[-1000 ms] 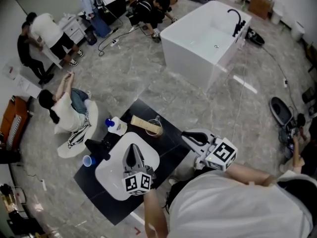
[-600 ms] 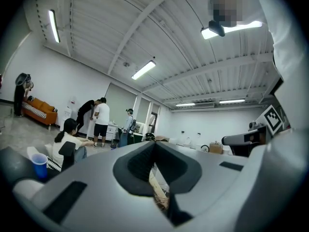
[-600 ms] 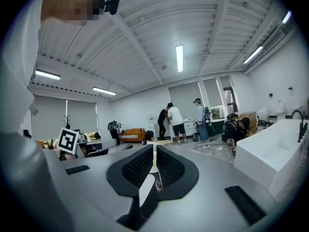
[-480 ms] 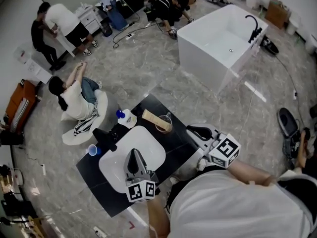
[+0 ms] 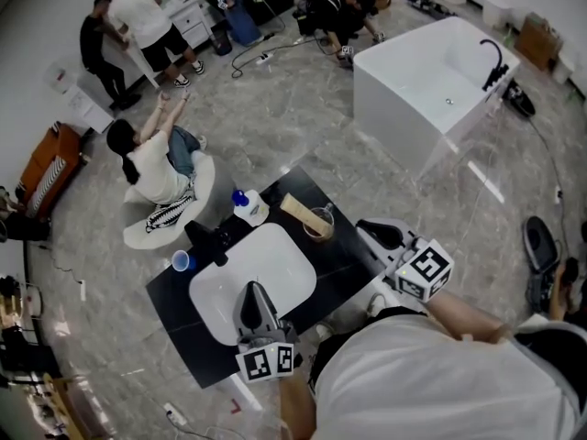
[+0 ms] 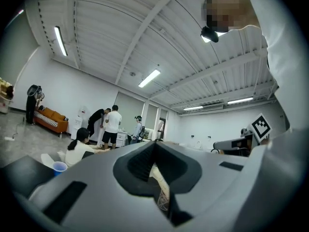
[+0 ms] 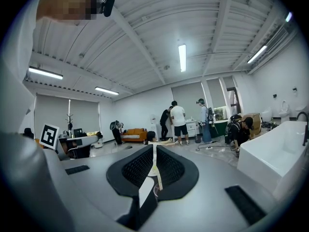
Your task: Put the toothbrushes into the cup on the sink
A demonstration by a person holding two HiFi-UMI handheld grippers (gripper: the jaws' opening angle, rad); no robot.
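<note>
- White bathtub: upper right of the head view.
- White sink, set in a black counter: centre.
- Left gripper, over the sink's lower edge: clenched, empty.
- Right gripper, at the counter's right edge: clenched, empty.
- Glass cup: on the counter, just right of the sink.

Smooth white sink; matt black countertop; glossy floor

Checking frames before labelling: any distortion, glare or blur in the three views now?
Head view: strong fisheye, dark corners; the sink mid-frame is sharp. Left gripper view: fisheye too, ceiling lamp blown out, the left claw close-up and soft. Right gripper view: same bending, ceiling strip light glaring, people at the back fairly crisp.
</note>
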